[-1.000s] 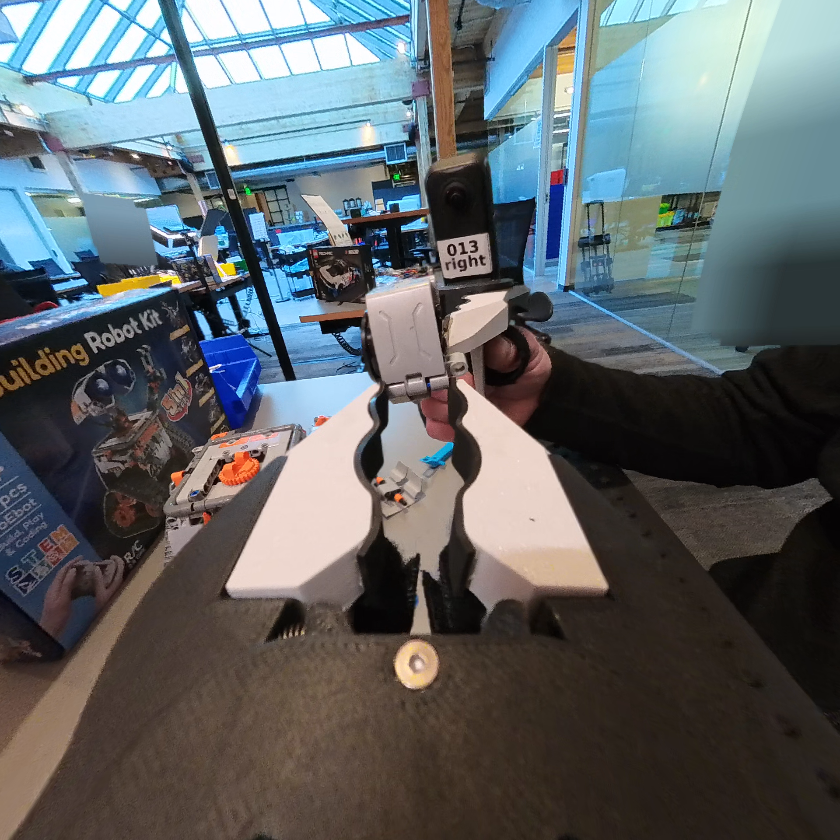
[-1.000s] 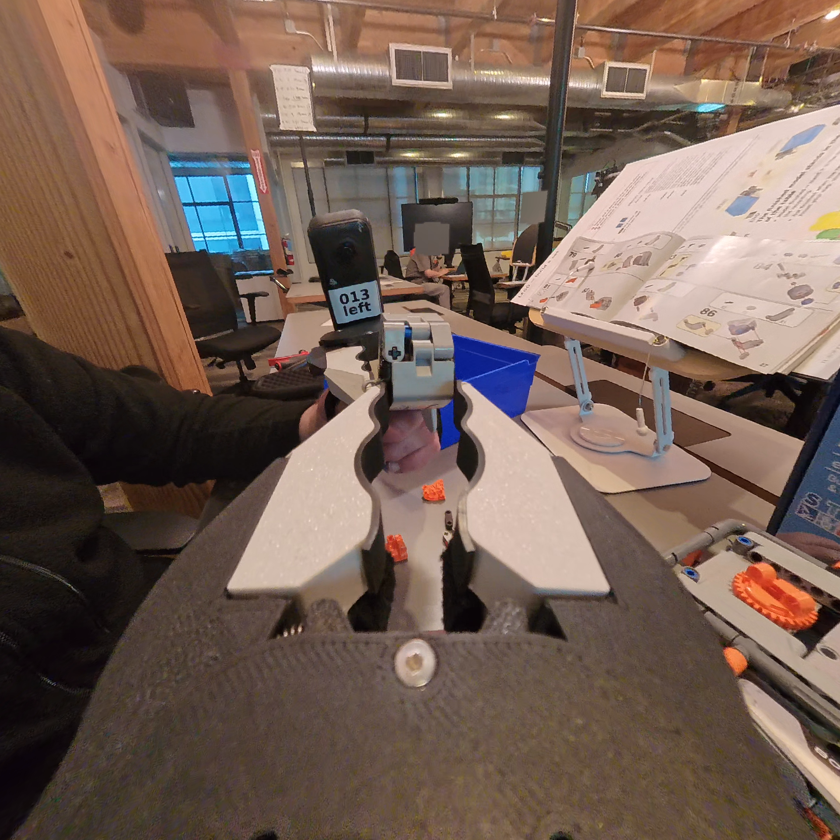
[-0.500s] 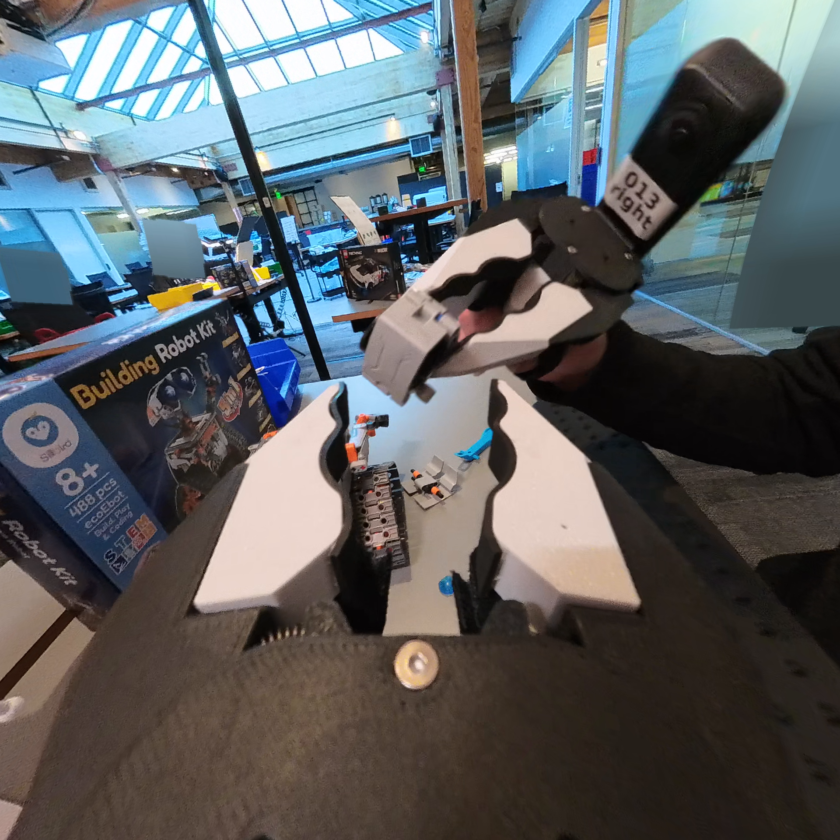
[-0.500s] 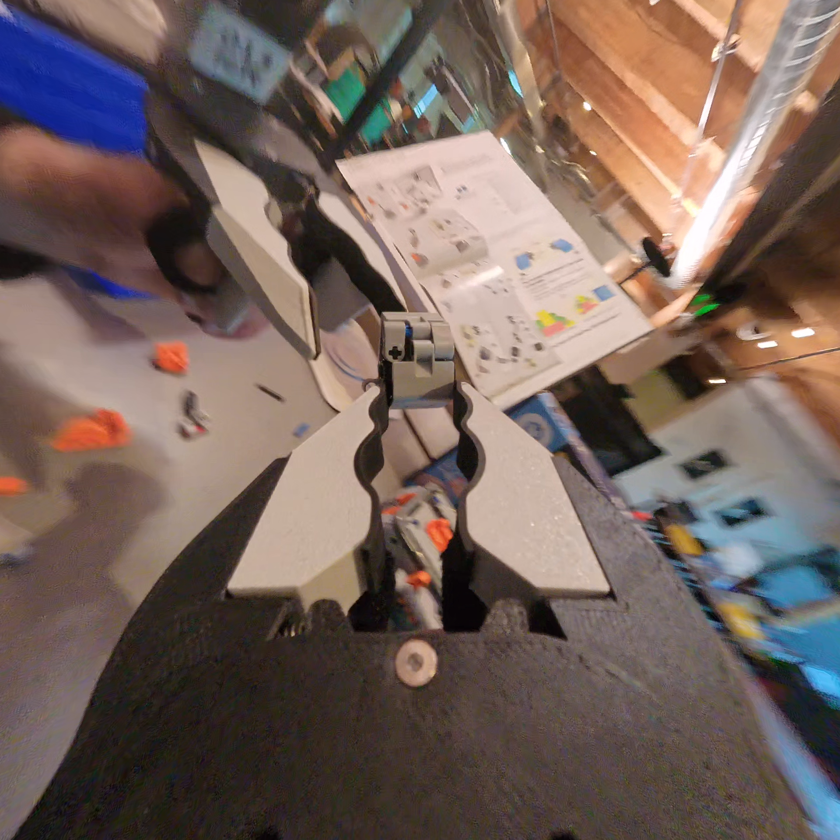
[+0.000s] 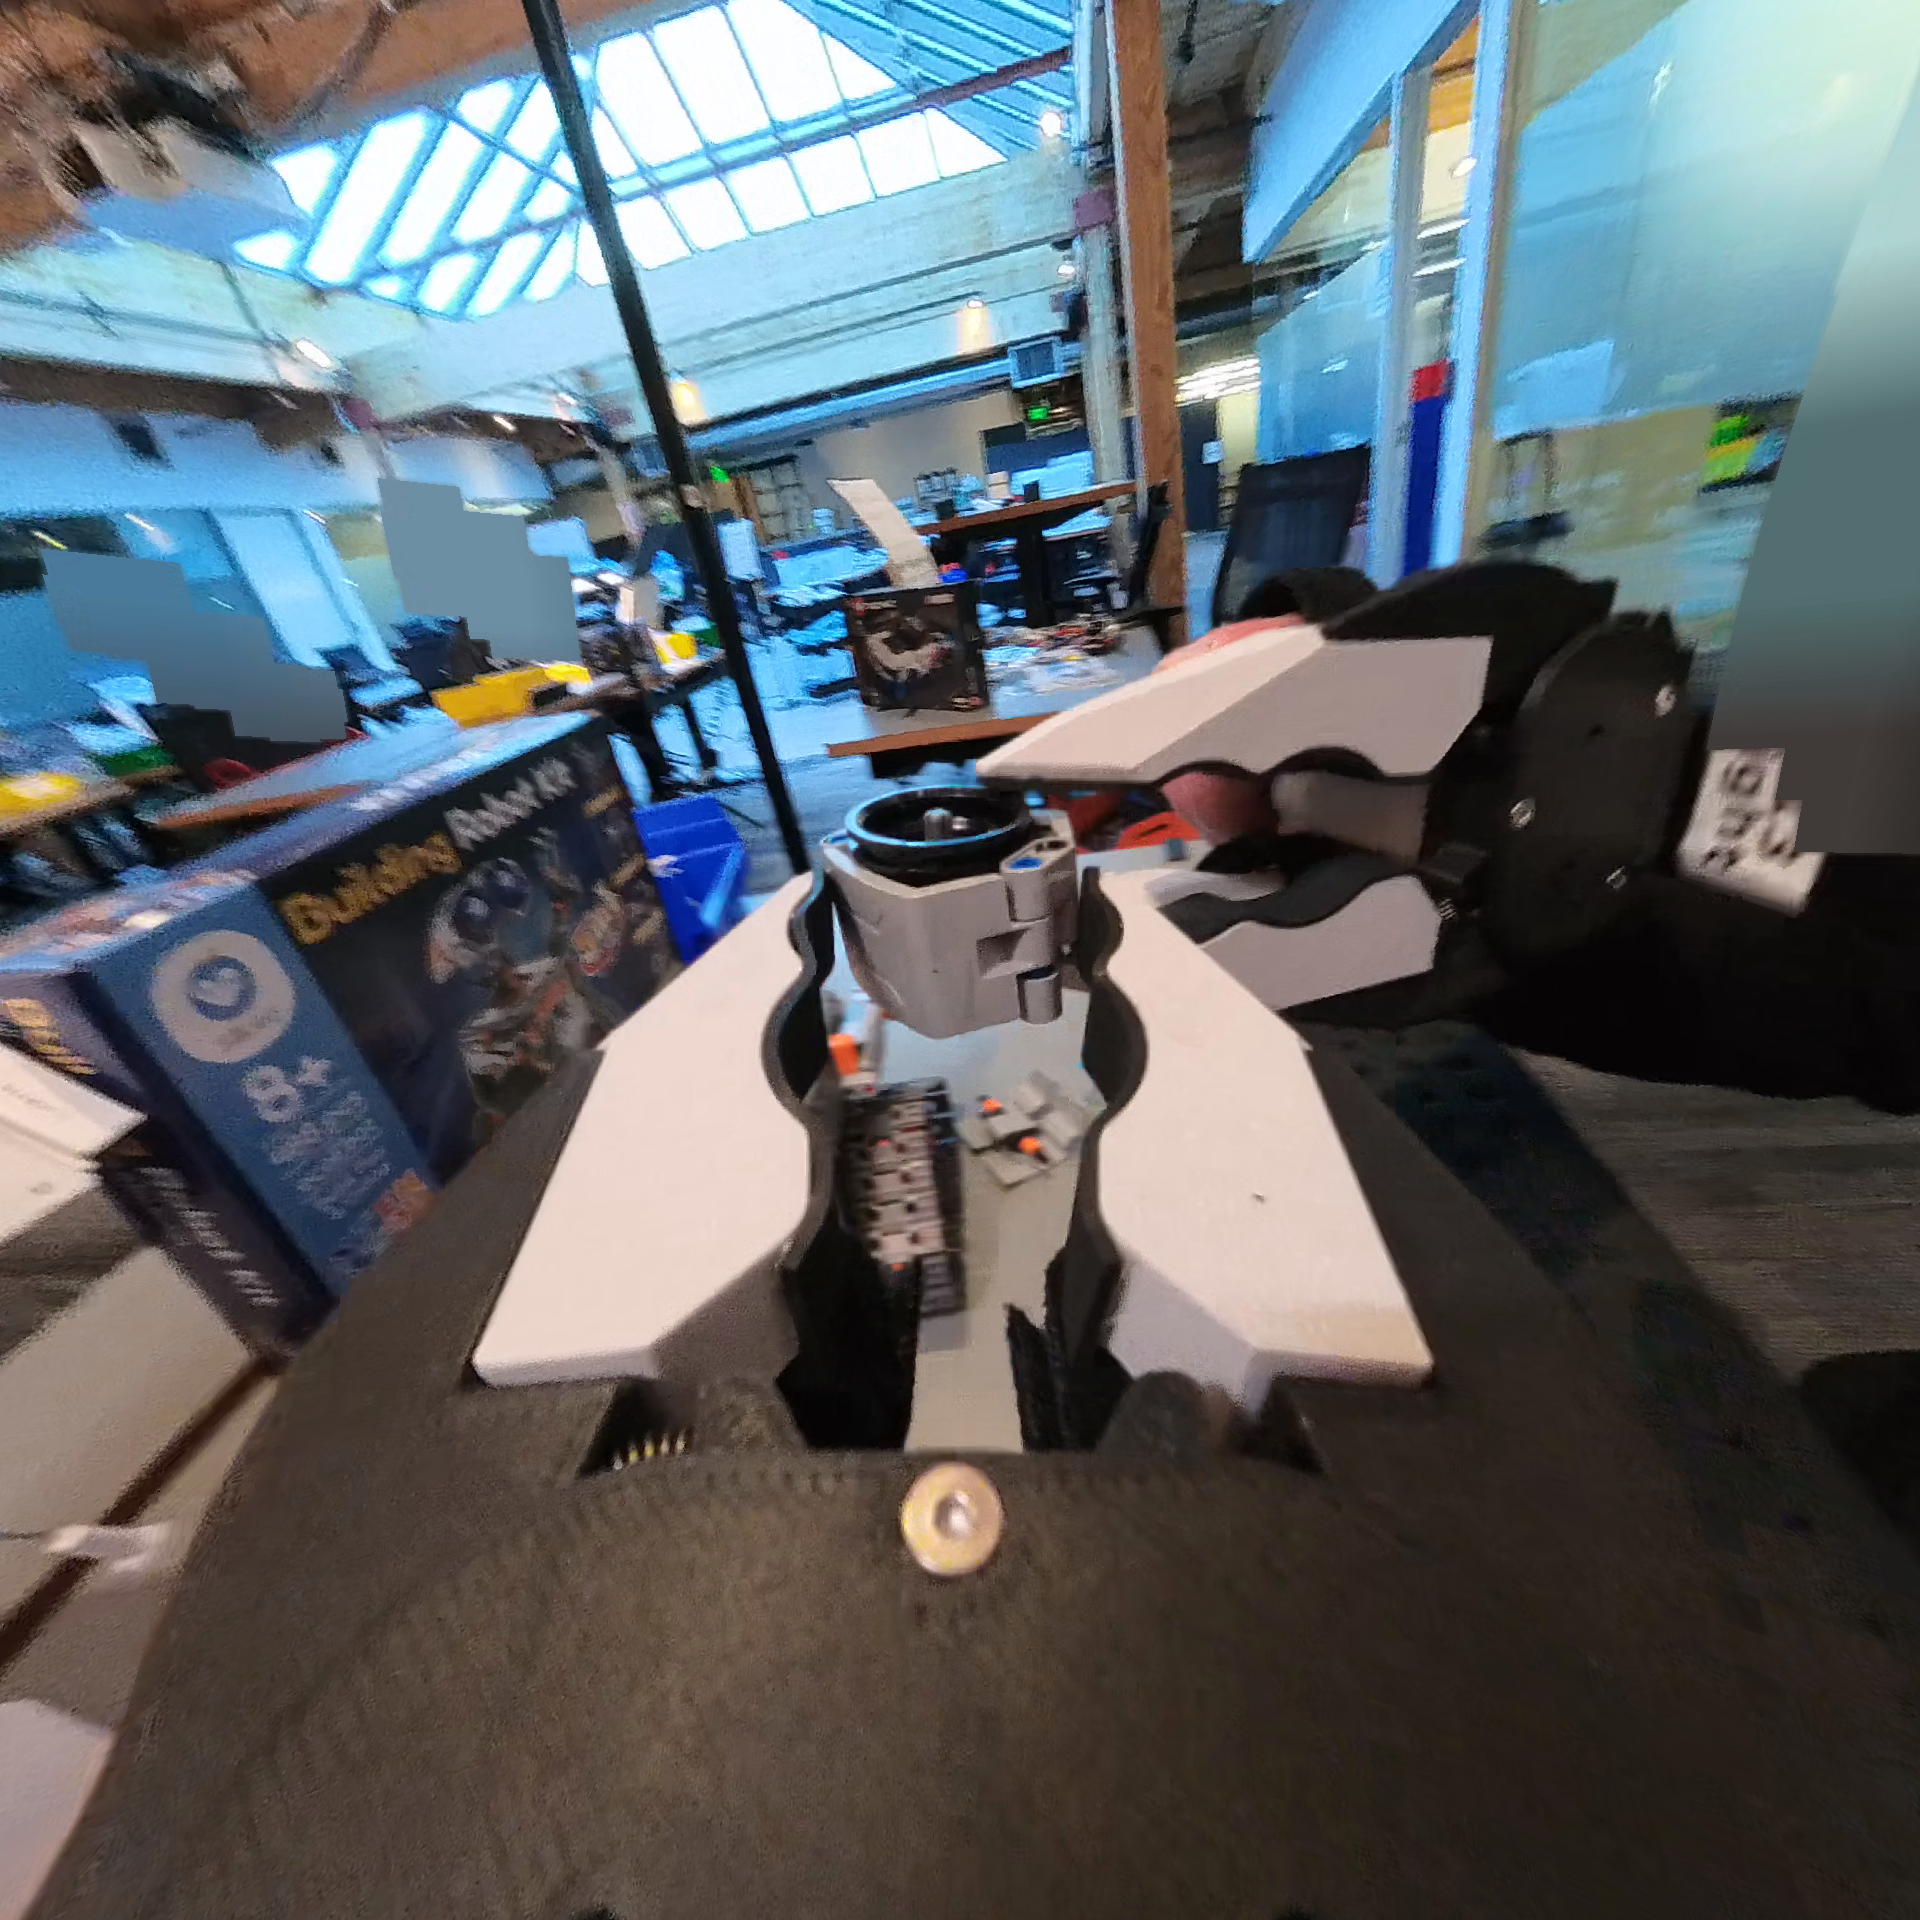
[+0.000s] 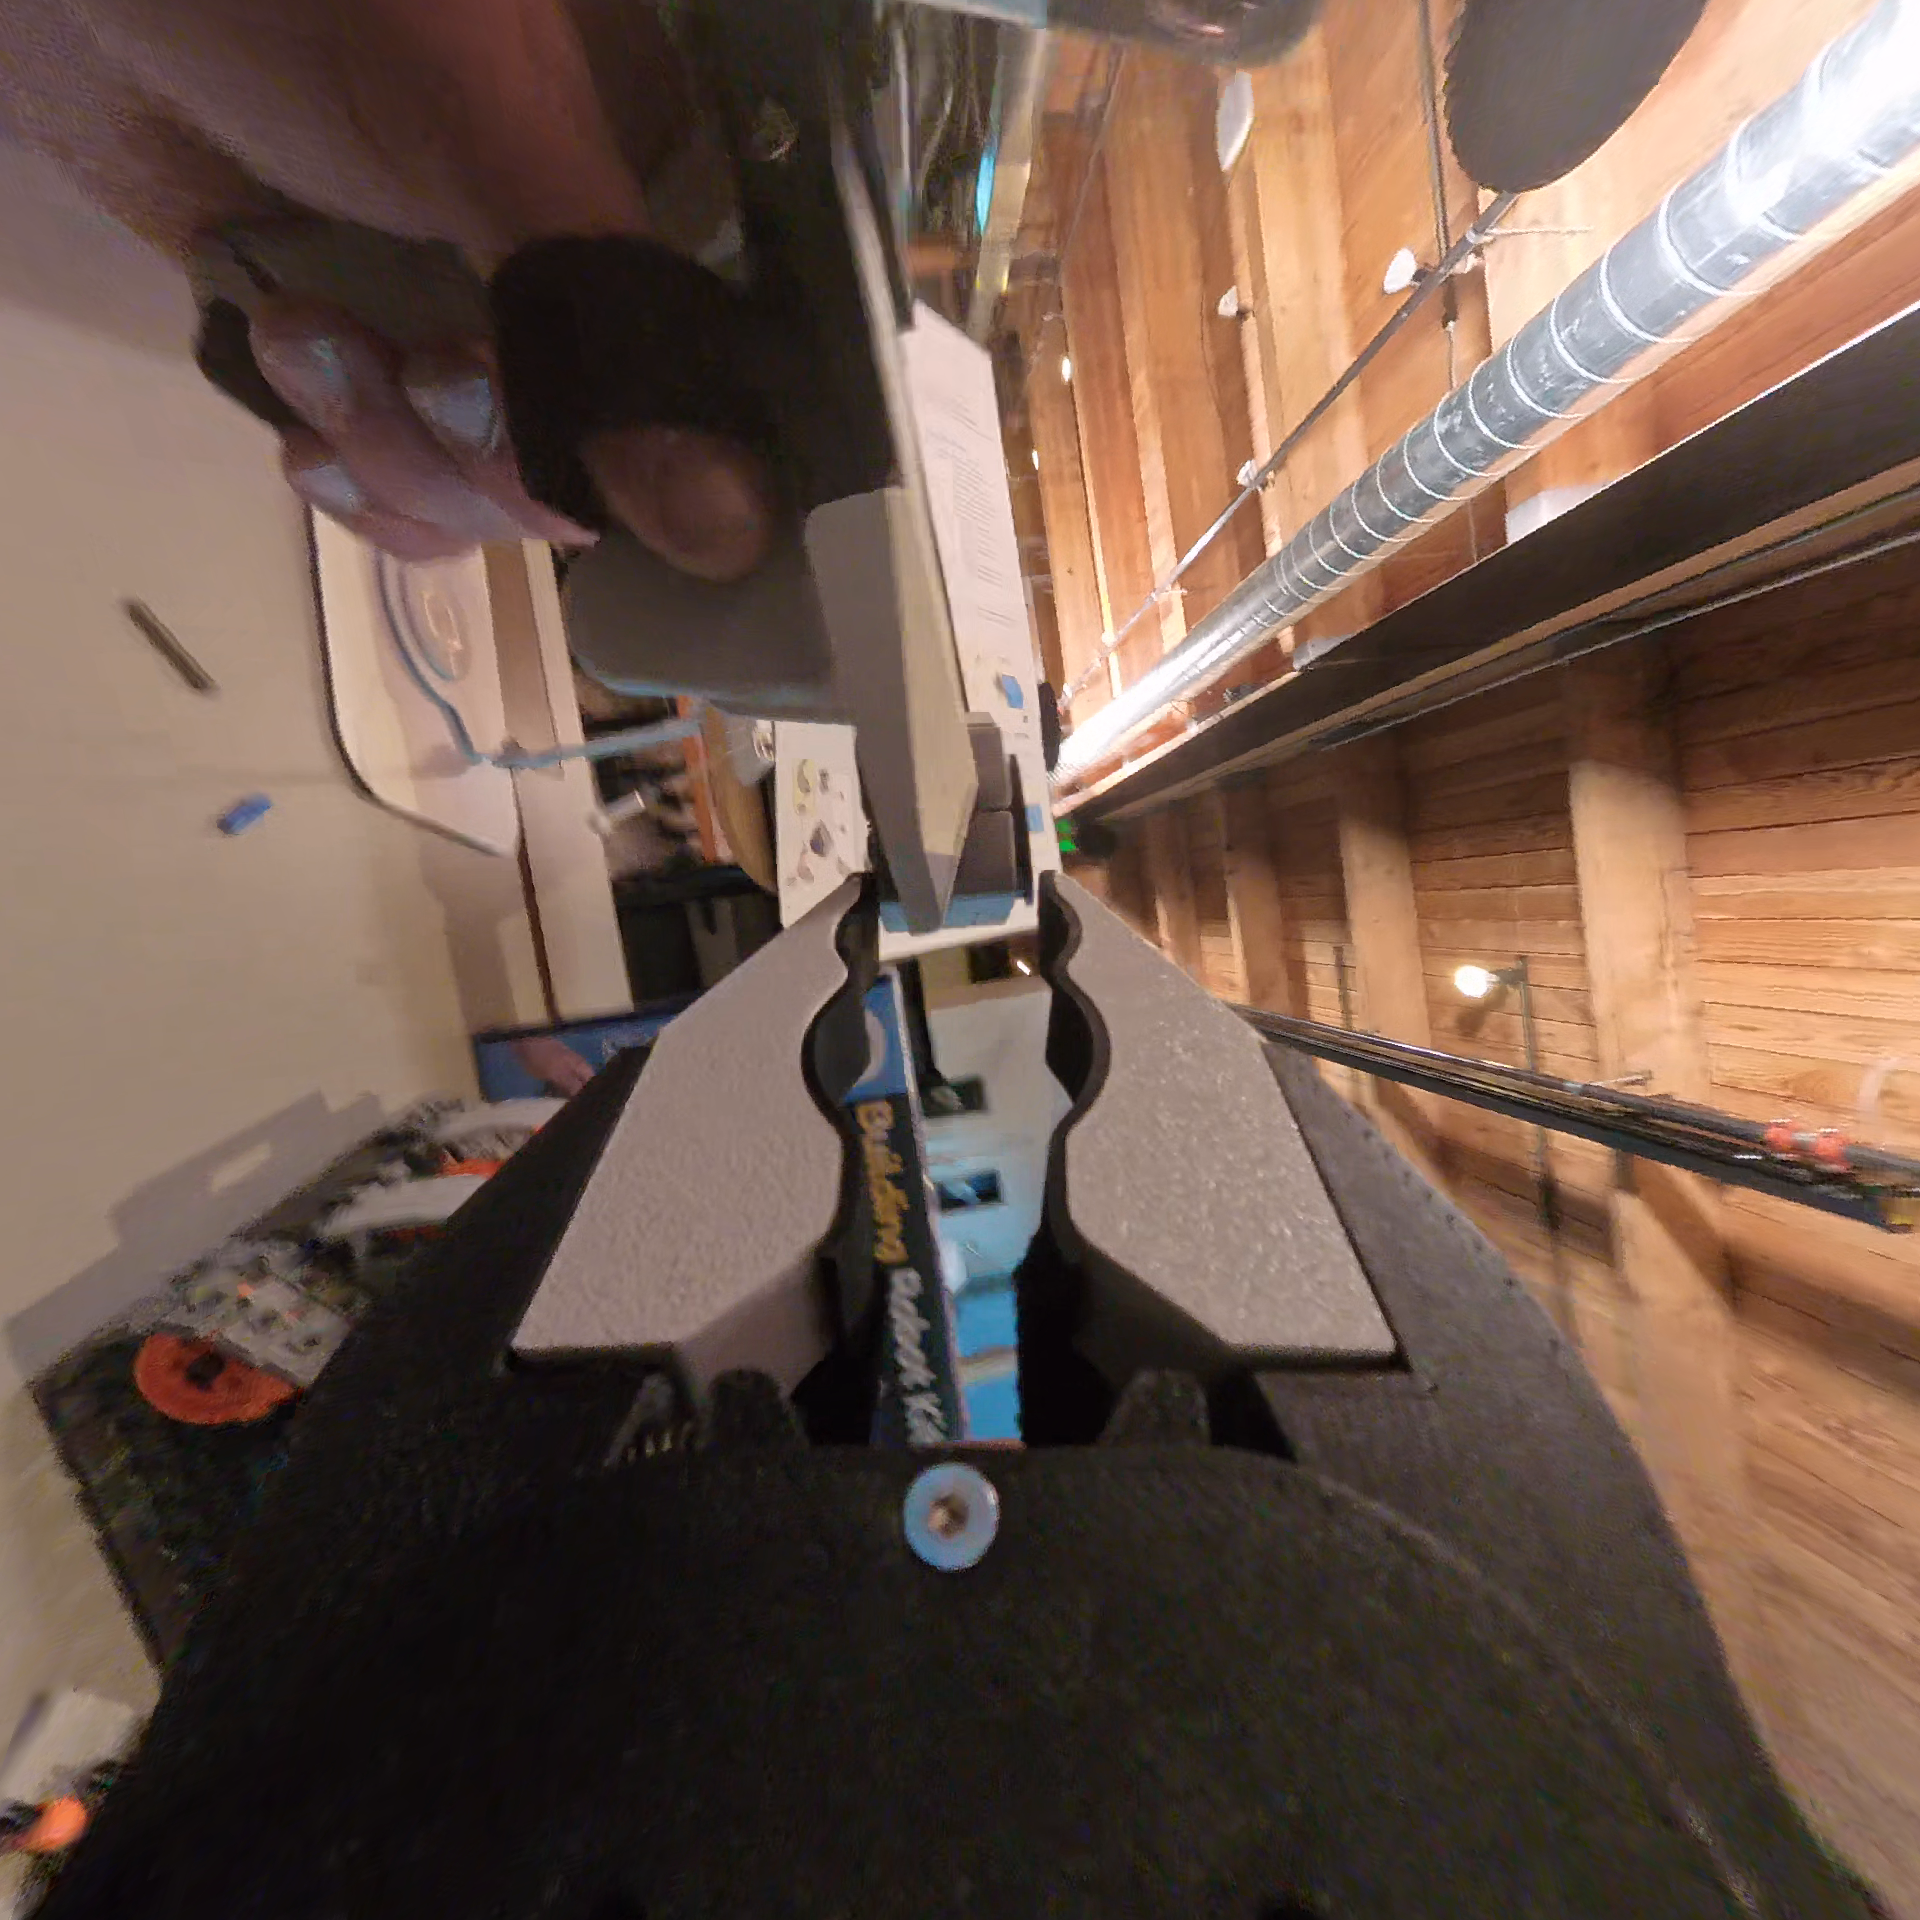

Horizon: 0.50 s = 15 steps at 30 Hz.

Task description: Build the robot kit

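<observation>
Left gripper closed on a grey plastic motor block, clamped between the fingertips, held in the air above the table. Block boxy, smooth, with hinge-like knuckles down one side; its black round socket faces up, long axis running roughly upright, tilted slightly.

Right gripper lies on its side just beside the block, jaws parted and holding nothing; in the right wrist view its tips sit around the left gripper's finger and the block's edge, contact unclear.

On the table below: a black ribbed track piece, a small grey bracket with orange pins. Printed blue kit box stands to the left. Finger faces matte, grainy grey, wavy black inner edges
</observation>
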Each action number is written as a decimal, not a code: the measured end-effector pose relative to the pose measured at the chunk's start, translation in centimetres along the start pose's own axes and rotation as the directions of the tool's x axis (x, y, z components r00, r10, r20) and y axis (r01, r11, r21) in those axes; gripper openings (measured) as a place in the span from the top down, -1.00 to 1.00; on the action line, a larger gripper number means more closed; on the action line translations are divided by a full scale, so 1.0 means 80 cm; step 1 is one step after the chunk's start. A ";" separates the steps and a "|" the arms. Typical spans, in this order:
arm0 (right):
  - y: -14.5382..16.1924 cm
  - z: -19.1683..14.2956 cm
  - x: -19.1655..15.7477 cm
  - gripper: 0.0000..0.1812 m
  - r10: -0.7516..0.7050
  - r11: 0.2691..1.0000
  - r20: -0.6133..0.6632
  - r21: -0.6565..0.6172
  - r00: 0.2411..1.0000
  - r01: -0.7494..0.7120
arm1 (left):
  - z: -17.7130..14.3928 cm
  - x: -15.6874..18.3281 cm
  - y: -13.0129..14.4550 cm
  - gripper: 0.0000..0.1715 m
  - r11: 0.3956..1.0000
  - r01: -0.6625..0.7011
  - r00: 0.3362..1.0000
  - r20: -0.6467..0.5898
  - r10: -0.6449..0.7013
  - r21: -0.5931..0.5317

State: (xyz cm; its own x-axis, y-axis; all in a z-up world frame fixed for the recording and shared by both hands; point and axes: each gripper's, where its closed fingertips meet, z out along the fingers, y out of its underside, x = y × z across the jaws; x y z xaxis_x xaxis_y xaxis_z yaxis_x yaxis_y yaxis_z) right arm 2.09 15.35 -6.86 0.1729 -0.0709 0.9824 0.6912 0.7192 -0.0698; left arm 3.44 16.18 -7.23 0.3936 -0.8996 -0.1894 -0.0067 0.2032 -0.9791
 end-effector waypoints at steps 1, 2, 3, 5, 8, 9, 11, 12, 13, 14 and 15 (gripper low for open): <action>-0.003 -0.003 0.003 0.65 0.075 0.996 0.013 0.040 0.997 -0.075 | -0.003 -0.003 -0.003 0.48 0.999 -0.046 0.998 0.030 0.046 0.009; -0.003 -0.007 0.006 0.60 0.166 0.983 0.037 0.075 0.985 -0.168 | -0.007 -0.007 -0.008 0.48 0.994 -0.103 0.992 0.073 0.101 0.020; -0.003 -0.012 0.011 0.60 0.268 0.956 0.063 0.107 0.961 -0.273 | -0.012 -0.012 -0.014 0.48 0.981 -0.190 0.974 0.134 0.185 0.025; -0.003 -0.017 0.020 0.67 0.517 0.824 0.178 0.161 0.837 -0.543 | -0.020 -0.012 -0.027 0.48 0.935 -0.353 0.915 0.217 0.341 0.017; -0.004 -0.015 0.028 0.57 0.789 0.437 0.425 0.121 0.445 -0.891 | -0.020 0.001 -0.038 0.48 0.827 -0.559 0.788 0.273 0.552 -0.056; -0.008 -0.017 0.035 0.56 0.808 0.284 0.509 0.108 0.298 -0.953 | -0.019 0.004 -0.039 0.49 0.789 -0.608 0.743 0.289 0.604 -0.084; -0.013 -0.019 0.041 0.49 0.773 0.079 0.629 0.036 0.085 -0.996 | -0.019 0.008 -0.043 0.48 0.733 -0.669 0.673 0.321 0.667 -0.120; -0.016 -0.019 0.042 0.44 0.739 0.008 0.674 -0.007 0.001 -1.000 | -0.019 0.010 -0.044 0.48 0.706 -0.695 0.641 0.331 0.693 -0.132; -0.021 -0.018 0.040 0.39 0.702 -0.045 0.708 -0.056 -0.071 -0.997 | -0.018 0.013 -0.044 0.48 0.686 -0.714 0.619 0.334 0.711 -0.137; -0.027 -0.020 0.038 0.38 0.659 -0.082 0.741 -0.096 -0.126 -0.992 | -0.017 0.015 -0.043 0.48 0.664 -0.733 0.595 0.332 0.732 -0.150; -0.035 -0.022 0.037 0.38 0.612 -0.111 0.773 -0.126 -0.168 -0.986 | -0.015 0.016 -0.042 0.48 0.638 -0.752 0.567 0.330 0.755 -0.166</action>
State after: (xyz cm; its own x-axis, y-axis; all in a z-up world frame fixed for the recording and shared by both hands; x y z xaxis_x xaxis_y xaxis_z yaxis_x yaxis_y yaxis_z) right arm 1.93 11.92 -4.05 -0.1484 0.9862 -0.0738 -0.1588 -0.0974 -0.9825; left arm 2.88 13.86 -4.27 0.5213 -0.2290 -0.8221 -0.4532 0.7420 -0.4940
